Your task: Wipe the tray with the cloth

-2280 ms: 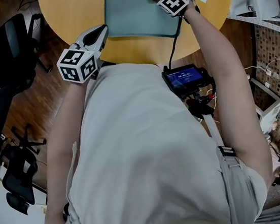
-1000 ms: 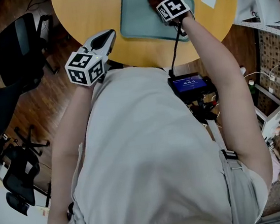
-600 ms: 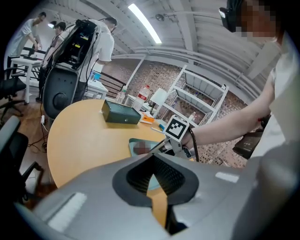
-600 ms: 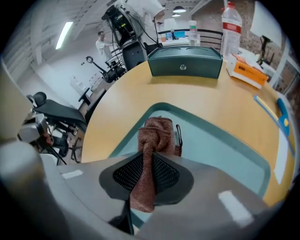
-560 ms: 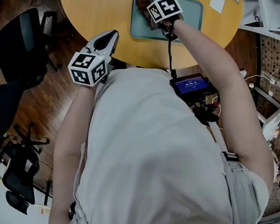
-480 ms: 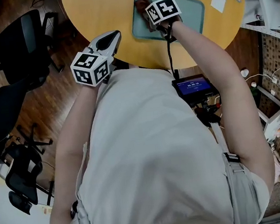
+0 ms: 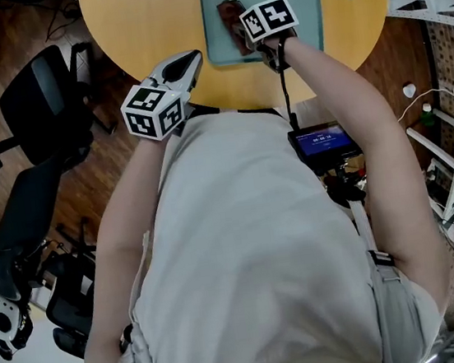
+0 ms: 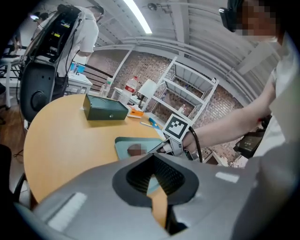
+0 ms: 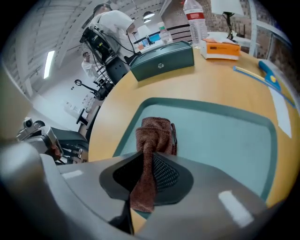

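A teal tray (image 7: 305, 18) lies on the round wooden table (image 7: 140, 22). My right gripper (image 7: 243, 35) is over the tray's left part, shut on a brown cloth (image 7: 230, 14). In the right gripper view the cloth (image 9: 154, 133) hangs from the jaws (image 9: 143, 187), and its bunched end rests on the tray (image 9: 220, 136) near the left rim. My left gripper (image 7: 188, 60) hovers at the table's near edge, left of the tray, shut and holding nothing. From the left gripper view the tray (image 8: 123, 143) and the cloth (image 8: 135, 150) lie ahead.
A dark green box (image 9: 161, 61), a water bottle (image 9: 193, 18), an orange box (image 9: 220, 47) and a blue-handled tool (image 9: 267, 72) stand beyond the tray. Office chairs (image 7: 35, 110) are on the floor at left. A metal shelf rack (image 8: 187, 89) stands behind the table.
My right gripper has dragged the cloth from the tray's far right corner across to its left part. The left gripper has stayed by the near table edge.
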Action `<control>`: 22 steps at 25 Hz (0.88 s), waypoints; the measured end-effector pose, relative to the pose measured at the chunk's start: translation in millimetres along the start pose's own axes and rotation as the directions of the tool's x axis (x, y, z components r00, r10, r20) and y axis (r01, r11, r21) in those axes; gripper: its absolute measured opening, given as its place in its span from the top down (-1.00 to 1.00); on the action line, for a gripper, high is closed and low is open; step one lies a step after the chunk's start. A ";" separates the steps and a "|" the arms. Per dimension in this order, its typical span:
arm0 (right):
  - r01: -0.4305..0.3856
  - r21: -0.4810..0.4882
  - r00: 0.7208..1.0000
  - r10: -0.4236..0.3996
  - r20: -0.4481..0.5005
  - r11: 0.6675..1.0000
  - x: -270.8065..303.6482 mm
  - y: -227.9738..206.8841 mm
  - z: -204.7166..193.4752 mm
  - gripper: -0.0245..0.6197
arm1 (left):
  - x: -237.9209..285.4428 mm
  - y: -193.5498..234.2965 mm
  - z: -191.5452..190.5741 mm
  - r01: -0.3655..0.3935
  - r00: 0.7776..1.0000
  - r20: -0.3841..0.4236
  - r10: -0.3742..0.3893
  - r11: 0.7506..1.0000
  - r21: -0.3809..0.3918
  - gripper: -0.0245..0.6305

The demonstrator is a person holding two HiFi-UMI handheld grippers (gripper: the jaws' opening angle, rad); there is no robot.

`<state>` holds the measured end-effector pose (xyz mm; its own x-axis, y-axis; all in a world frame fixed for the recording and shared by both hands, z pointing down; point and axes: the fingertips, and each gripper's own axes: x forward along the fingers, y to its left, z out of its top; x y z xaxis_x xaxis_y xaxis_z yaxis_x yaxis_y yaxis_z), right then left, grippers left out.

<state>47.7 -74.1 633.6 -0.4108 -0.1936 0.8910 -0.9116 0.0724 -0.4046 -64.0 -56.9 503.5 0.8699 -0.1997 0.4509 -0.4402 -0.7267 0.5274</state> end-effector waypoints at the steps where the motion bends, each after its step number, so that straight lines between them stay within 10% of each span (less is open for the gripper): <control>1: 0.015 0.009 1.000 -0.015 0.005 1.000 -7.7 -10.7 -4.4 0.74 | 5.3 -5.8 1.7 0.011 1.000 -0.005 -0.011 1.000 0.007 0.93; 14: 0.210 0.186 0.976 -0.218 0.025 0.960 -80.0 -146.3 -71.1 0.74 | 52.9 -43.1 -1.1 0.113 0.992 -0.069 -0.109 0.992 0.058 0.93; 22: 0.207 0.221 0.975 -0.220 0.036 0.953 -84.5 -153.3 -86.6 0.74 | 51.4 -44.1 3.7 0.103 0.993 -0.057 -0.100 0.992 0.066 0.93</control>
<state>221.0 15.9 638.2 -0.1991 -0.2395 0.9503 -0.9508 -0.1875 -0.2465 1.0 -37.5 500.8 0.8954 -0.0884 0.4364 -0.3322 -0.7852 0.5225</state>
